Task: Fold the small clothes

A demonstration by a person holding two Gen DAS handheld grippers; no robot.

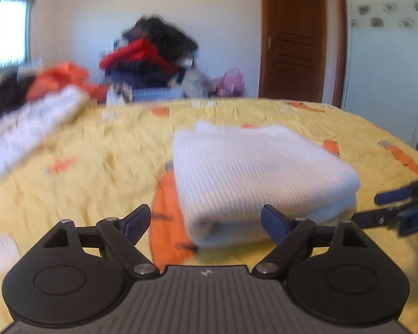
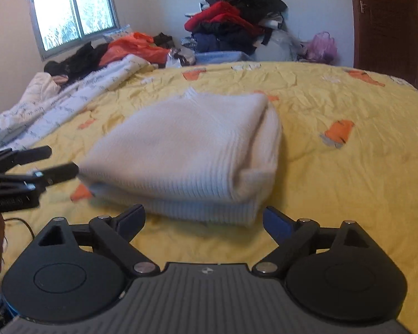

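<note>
A ribbed white knit garment (image 2: 186,150), folded into a thick, soft rectangle, lies on the crinkled yellow quilt (image 2: 334,183). The left gripper (image 1: 206,222) and right gripper (image 2: 203,222) stand spread wide and empty, seemingly just clear of its near edge.

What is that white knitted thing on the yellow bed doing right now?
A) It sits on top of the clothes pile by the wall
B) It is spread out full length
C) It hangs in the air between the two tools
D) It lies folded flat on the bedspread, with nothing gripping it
D: the white sweater rests folded on the yellow bedspread, and both tools' jaws stand open, clear of it.
</note>
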